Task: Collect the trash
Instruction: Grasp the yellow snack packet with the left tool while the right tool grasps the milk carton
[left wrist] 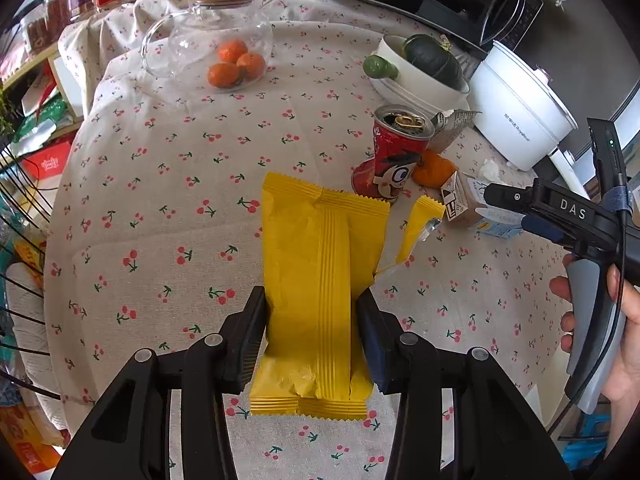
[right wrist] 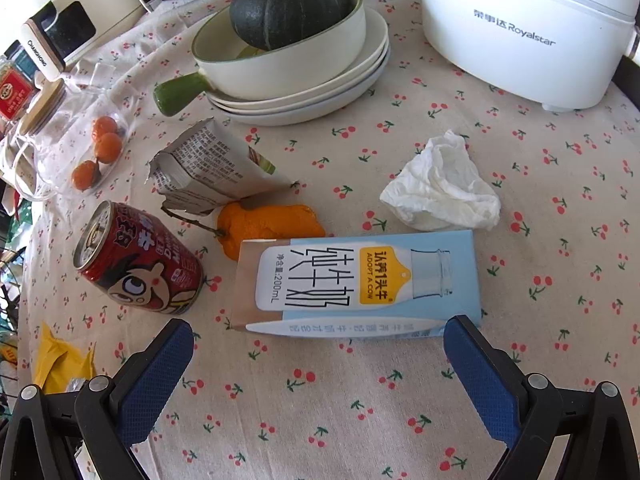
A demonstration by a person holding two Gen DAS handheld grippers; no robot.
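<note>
My left gripper (left wrist: 310, 296) is shut on a yellow snack wrapper (left wrist: 320, 240), which hangs lifted above the cherry-print cloth. A smaller torn yellow piece (left wrist: 424, 220) lies beyond it. My right gripper (right wrist: 316, 326) stands open just above the near edge of a light-blue milk carton (right wrist: 360, 280) that lies flat; its pads are apart from the carton. A red drink can (right wrist: 140, 260) lies tipped to the carton's left. Behind are orange peel (right wrist: 264, 224), a torn grey paper pack (right wrist: 212, 168) and a crumpled white tissue (right wrist: 440, 184). A hand (left wrist: 616, 320) holds the right gripper's handle.
A bowl (right wrist: 300, 60) with a dark green squash sits on stacked plates at the back. A white electric cooker (right wrist: 520, 20) stands at the back right. A glass jug (left wrist: 208, 40) with tangerines is at the far left. A wire basket (left wrist: 16, 240) stands off the table's left edge.
</note>
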